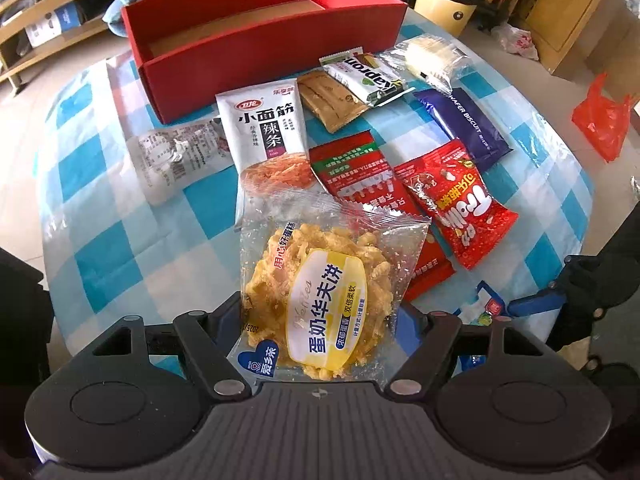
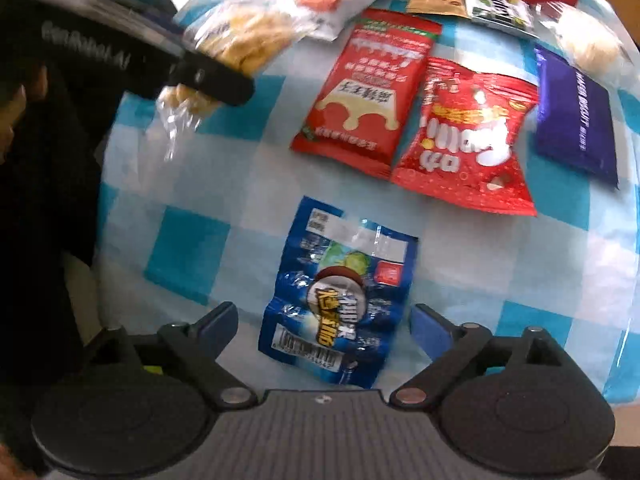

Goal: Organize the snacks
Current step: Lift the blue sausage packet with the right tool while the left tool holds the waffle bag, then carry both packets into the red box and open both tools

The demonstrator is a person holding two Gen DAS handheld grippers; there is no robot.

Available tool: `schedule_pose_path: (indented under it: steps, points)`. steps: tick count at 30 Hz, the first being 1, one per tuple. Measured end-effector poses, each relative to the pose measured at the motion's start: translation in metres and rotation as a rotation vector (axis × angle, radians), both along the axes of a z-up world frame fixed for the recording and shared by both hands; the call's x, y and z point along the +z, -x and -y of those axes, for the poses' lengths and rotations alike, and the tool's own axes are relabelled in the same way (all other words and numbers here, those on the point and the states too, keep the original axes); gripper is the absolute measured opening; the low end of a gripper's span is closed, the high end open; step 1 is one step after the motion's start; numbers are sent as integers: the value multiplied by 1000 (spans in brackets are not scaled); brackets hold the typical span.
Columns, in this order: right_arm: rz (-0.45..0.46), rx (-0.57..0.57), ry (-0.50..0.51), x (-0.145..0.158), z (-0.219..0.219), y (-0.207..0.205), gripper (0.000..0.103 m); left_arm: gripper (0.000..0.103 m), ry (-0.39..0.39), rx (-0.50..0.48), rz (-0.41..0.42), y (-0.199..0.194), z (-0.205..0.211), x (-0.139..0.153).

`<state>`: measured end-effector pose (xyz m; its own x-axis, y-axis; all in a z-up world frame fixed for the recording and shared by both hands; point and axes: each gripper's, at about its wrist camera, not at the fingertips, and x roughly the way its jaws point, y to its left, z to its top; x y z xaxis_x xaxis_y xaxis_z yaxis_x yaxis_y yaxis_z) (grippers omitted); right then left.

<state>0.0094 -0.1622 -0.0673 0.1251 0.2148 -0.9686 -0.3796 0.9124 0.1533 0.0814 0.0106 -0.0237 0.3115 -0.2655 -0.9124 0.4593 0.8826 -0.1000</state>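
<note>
Left tongs (image 1: 320, 316) grip the egg waffle packet (image 1: 320, 300), lifted; right tongs (image 2: 324, 320) gape over the blue packet (image 2: 340, 300). Next, likely the red box (image 1: 256, 36).

Left gripper (image 1: 320, 320) grips waffle packet (image 1: 320, 304)

This looks like a lived-in home room. A desk (image 1: 120, 216) under a blue-and-white checked cloth fills the middle of the left wrist view. At the upper left stand low wooden shelves (image 1: 44, 28) holding small boxes. At the top right a yellow waste bin (image 1: 448, 0) with a plastic liner sits on a tiled floor (image 1: 624, 152), beside a wooden cabinet (image 1: 572, 8). Loose plastic bags, one white (image 1: 516, 40) and one orange (image 1: 600, 120), lie on that floor at the right.
</note>
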Motion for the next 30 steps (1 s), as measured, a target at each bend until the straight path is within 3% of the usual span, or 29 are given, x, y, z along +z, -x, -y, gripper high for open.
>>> schedule_pose_path:
  steps: [5, 7, 8, 9, 13, 30]
  points:
    - [-36, -58, -26, -6, 3, -6, 102, 80, 12, 5, -2, 1, -2, 1]
    - [-14, -34, 25, -1, -2, -3, 91, 80, 18, 13, 1, 0, -3, 2]
    - [16, 3, 89, 2, -7, 2, 75, 80, 18, 15, 4, 0, -3, 2]
    - [33, 24, 117, 5, -8, 5, 68, 80, 18, 15, 5, 1, -3, 2]
    - [80, 28, 158, 15, -1, 8, 67, 80, 25, 4, 14, 3, -1, 3]
    - [259, -76, -33, 95, 12, 22, 66, 79, 76, 16, 18, 3, 0, 11]
